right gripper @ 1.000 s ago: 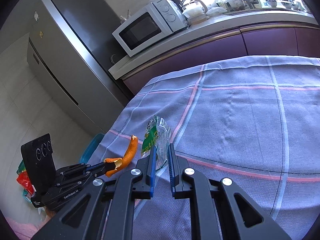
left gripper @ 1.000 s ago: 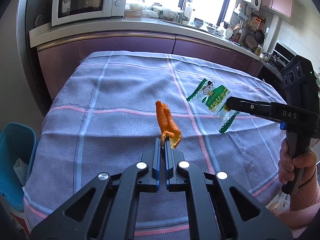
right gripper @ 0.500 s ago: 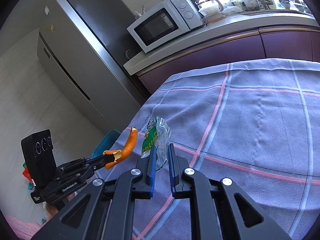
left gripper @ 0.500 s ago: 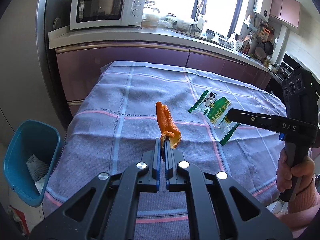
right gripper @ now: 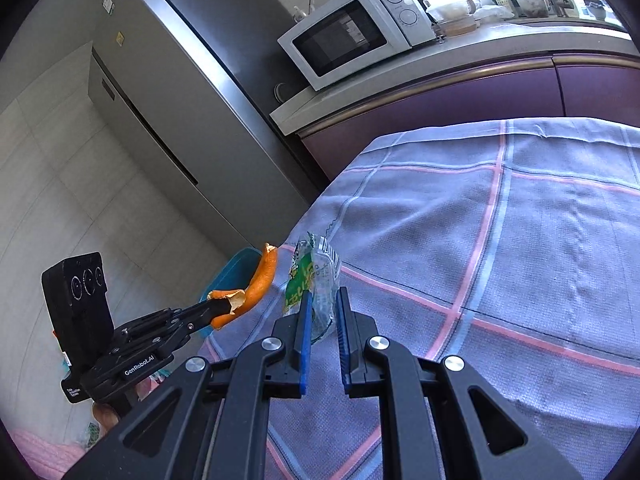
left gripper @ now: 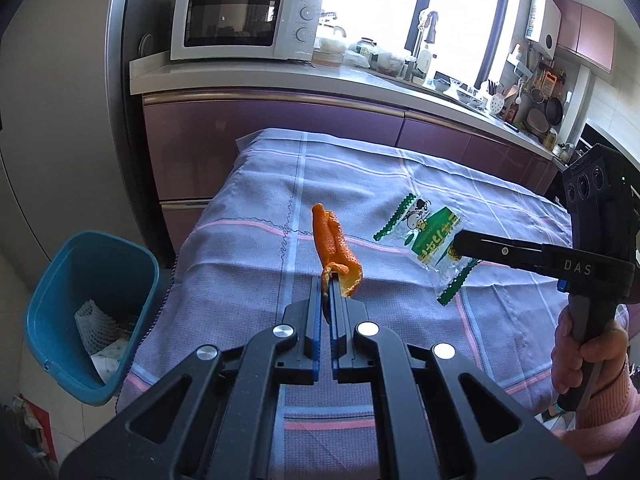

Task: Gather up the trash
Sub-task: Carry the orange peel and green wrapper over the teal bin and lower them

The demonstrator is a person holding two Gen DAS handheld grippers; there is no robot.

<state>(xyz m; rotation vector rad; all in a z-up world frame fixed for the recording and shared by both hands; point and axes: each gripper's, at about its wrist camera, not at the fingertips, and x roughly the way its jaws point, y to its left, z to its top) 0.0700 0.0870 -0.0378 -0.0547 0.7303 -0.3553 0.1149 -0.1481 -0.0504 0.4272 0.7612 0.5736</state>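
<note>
My left gripper point(left gripper: 329, 280) is shut on an orange peel point(left gripper: 332, 242) and holds it above the checked tablecloth point(left gripper: 360, 184) near the table's left side. The peel also shows in the right wrist view point(right gripper: 256, 284). My right gripper point(right gripper: 322, 300) is shut on a clear and green snack wrapper point(right gripper: 314, 280), lifted off the cloth; the wrapper also shows in the left wrist view point(left gripper: 432, 240), held by the right gripper point(left gripper: 458, 246). A blue trash bin point(left gripper: 88, 312) stands on the floor left of the table, with crumpled waste inside.
A purple kitchen counter point(left gripper: 280, 80) with a white microwave point(left gripper: 244, 24) runs behind the table. A grey fridge point(right gripper: 192, 80) stands at the counter's left end. The bin's rim point(right gripper: 236, 264) peeks out behind the peel in the right wrist view.
Both grippers have moved back and left with their loads, toward the table's left edge. The blue bin has come more fully into the left wrist view.
</note>
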